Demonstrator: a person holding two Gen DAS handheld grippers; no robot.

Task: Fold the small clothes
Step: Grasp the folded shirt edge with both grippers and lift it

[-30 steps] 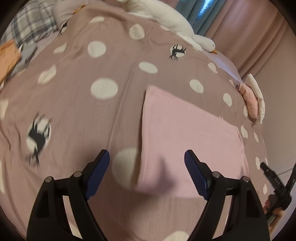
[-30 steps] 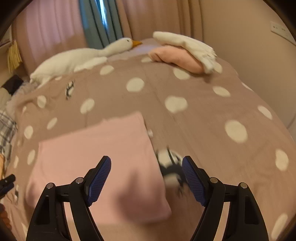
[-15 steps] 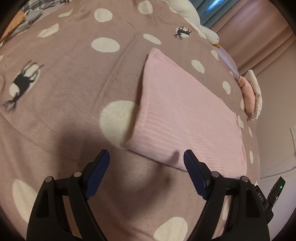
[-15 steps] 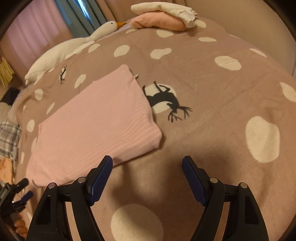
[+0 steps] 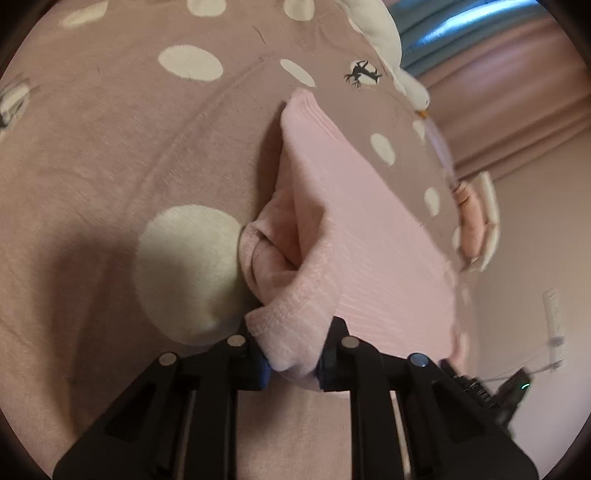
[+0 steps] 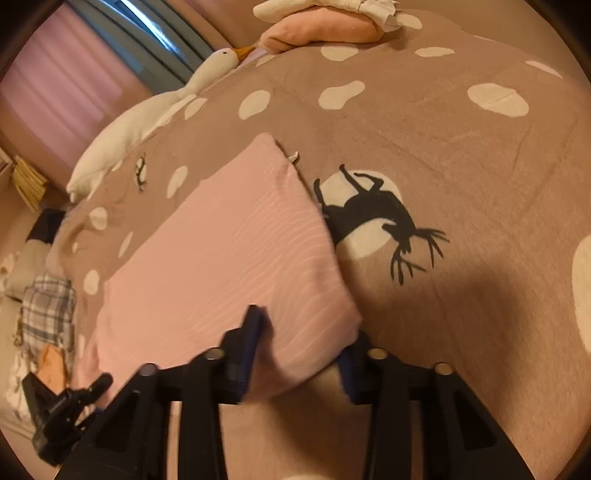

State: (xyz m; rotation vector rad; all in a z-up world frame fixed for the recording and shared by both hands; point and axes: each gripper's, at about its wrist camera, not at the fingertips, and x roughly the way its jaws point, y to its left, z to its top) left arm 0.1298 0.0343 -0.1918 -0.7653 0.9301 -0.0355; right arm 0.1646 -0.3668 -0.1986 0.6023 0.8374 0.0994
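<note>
A folded pink ribbed garment (image 5: 369, 240) lies on a brown bedspread (image 5: 110, 147) with white spots and deer prints. My left gripper (image 5: 293, 363) is closing on its near left corner, and the cloth bunches up between the pads. In the right wrist view the same garment (image 6: 221, 258) stretches away to the left. My right gripper (image 6: 299, 354) is closing on its near right corner, with the cloth filling the gap between the fingers. Each gripper shows at the edge of the other's view, the right one (image 5: 509, 391) and the left one (image 6: 66, 406).
A white plush goose (image 6: 147, 118) lies along the far edge of the bed by the curtains. A stack of folded pink and white clothes (image 6: 325, 26) sits at the far corner. Plaid cloth (image 6: 48, 314) and other loose pieces lie at the left side.
Both grippers have dropped to the garment's near edge and gone from wide open to closed on its two near corners. The left corner is now bunched and lifted.
</note>
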